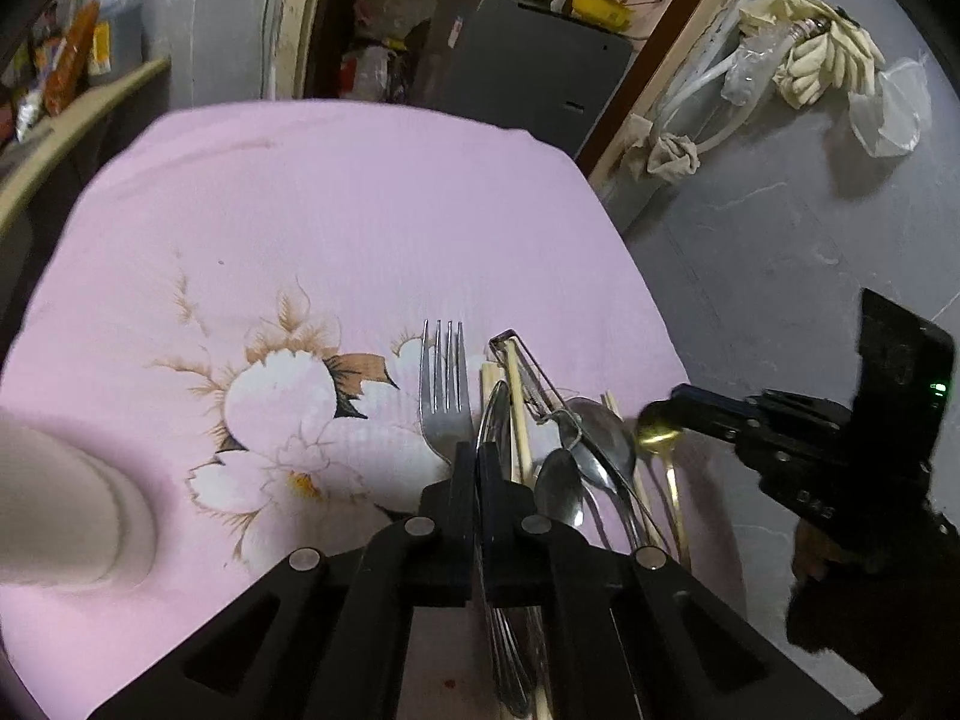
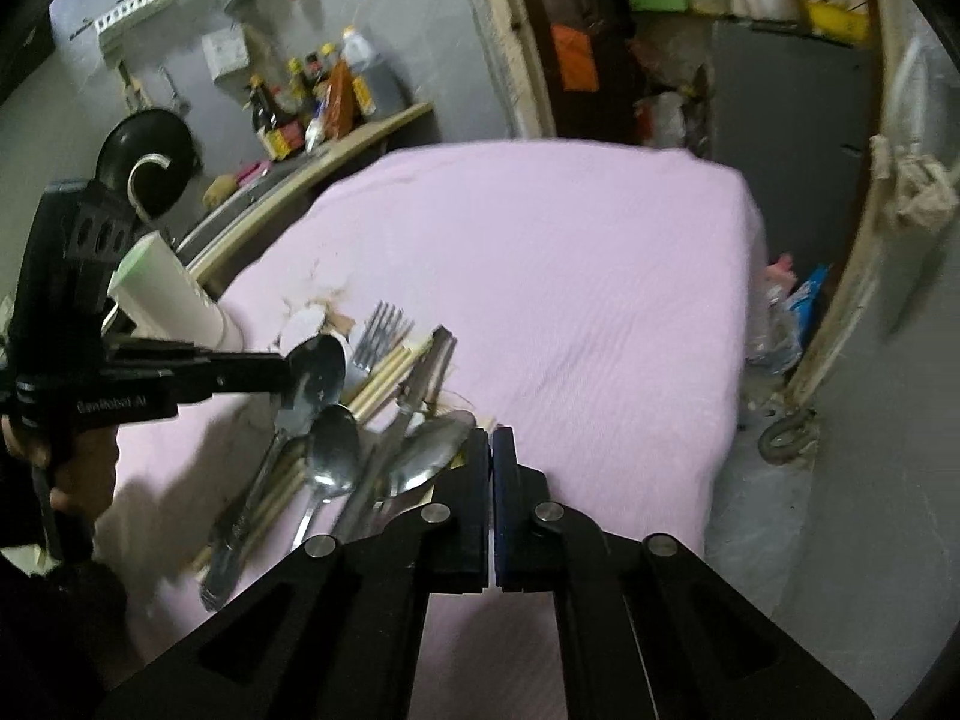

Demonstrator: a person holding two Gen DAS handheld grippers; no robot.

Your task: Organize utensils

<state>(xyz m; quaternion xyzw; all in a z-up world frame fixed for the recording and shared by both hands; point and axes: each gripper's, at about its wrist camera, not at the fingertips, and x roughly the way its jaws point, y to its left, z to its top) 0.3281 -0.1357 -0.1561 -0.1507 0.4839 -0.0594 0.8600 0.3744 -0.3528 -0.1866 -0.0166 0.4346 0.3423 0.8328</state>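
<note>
A pile of utensils lies on the pink flowered cloth [image 1: 336, 228]: a fork [image 1: 443, 396], wooden chopsticks [image 1: 516, 414], steel spoons [image 1: 600, 438], and a peeler [image 1: 528, 372]. My left gripper [image 1: 477, 462] is shut on a large steel spoon [image 1: 493, 414], held edge-on in the left wrist view; the right wrist view shows that gripper [image 2: 287, 373] with the spoon's bowl [image 2: 318, 375] lifted above the pile [image 2: 360, 444]. My right gripper [image 2: 492, 450] is shut on a gold spoon [image 1: 654, 426] at the pile's right edge, seen from the left wrist view [image 1: 651, 420].
A white cylinder holder [image 1: 66, 504] stands at the left on the cloth, also in the right wrist view [image 2: 168, 294]. A shelf with sauce bottles [image 2: 300, 102] runs along the wall at left. The table's right edge [image 1: 648, 276] drops to grey floor.
</note>
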